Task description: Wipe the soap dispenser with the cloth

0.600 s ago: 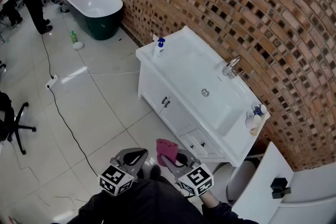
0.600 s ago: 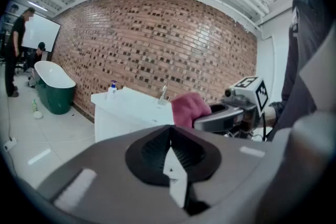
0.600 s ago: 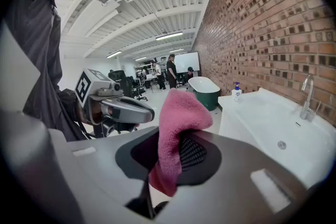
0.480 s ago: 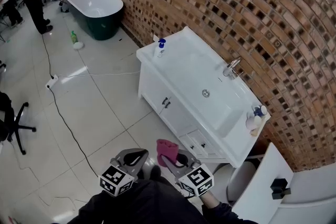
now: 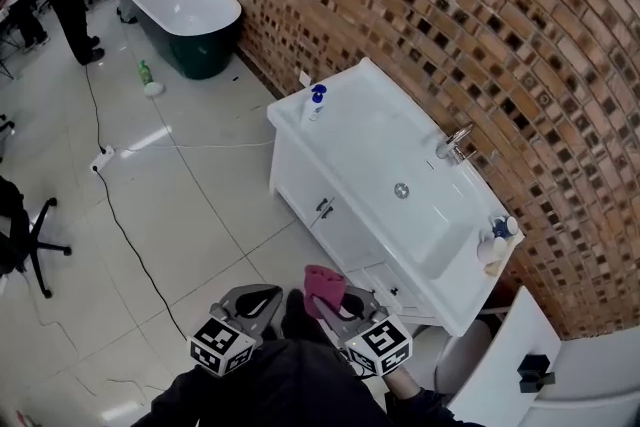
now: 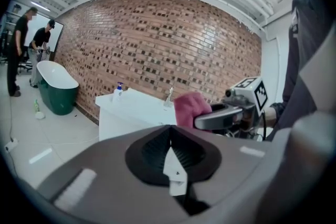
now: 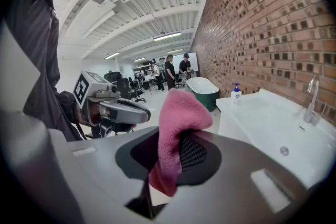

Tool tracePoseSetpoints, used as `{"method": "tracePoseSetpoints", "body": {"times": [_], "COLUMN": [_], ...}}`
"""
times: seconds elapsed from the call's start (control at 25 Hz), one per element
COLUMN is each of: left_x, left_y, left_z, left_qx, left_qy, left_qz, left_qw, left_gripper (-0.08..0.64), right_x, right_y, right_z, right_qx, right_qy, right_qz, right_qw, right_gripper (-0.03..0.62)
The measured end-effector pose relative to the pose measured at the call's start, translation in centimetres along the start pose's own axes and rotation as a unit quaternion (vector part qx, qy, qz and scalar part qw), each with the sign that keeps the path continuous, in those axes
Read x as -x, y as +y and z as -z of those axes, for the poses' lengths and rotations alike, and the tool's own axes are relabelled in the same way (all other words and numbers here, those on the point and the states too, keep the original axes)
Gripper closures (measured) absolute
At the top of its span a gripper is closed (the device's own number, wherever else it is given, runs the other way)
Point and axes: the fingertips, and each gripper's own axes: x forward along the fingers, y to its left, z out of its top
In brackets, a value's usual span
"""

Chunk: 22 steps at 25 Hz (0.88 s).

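You've edged a little nearer the white bench (image 5: pixel 372 133), but the soap dispenser (image 5: pixel 316 101) on its far corner is well out of reach, so wiping hasn't begun: the fingers of your right gripper (image 5: pixel 330 305) pinch the pink cloth (image 5: pixel 324 285), and those of your left gripper (image 5: pixel 265 298) are pressed together, empty.

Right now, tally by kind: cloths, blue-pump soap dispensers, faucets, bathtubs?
pink cloth: 1
blue-pump soap dispenser: 1
faucet: 1
bathtub: 1
Total: 4
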Motion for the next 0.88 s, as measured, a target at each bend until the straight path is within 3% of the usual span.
{"method": "tracePoseSetpoints", "body": {"times": [0.28, 0.64, 0.88], "left_x": [-5.7, -18.6, -23.6], "left_y": [6.6, 19.4, 25.5], "left_z": [-3.8, -13.2, -18.6], "left_qx": [-0.011, -0.054, -0.062], "left_qy": [-0.005, 0.009, 0.013], "left_qz": [-0.003, -0.008, -0.004], "left_qw": [0.9999, 0.9985, 0.9980], "left_gripper": [0.560, 0.557, 0.543], "right_x": [-5.3, -14.9, -19.2], "right_y": [-7.3, -22.6, -29.5], "right_z": [-2.5, -8.3, -11.6], "right_qx": [0.007, 0.010, 0.008], "right_qy": [-0.006, 0.003, 0.017], "right_qz": [0.003, 0.004, 0.023], "right_qw": [1.000, 1.000, 1.000], "right_gripper": [0.522, 0.522, 0.522]}}
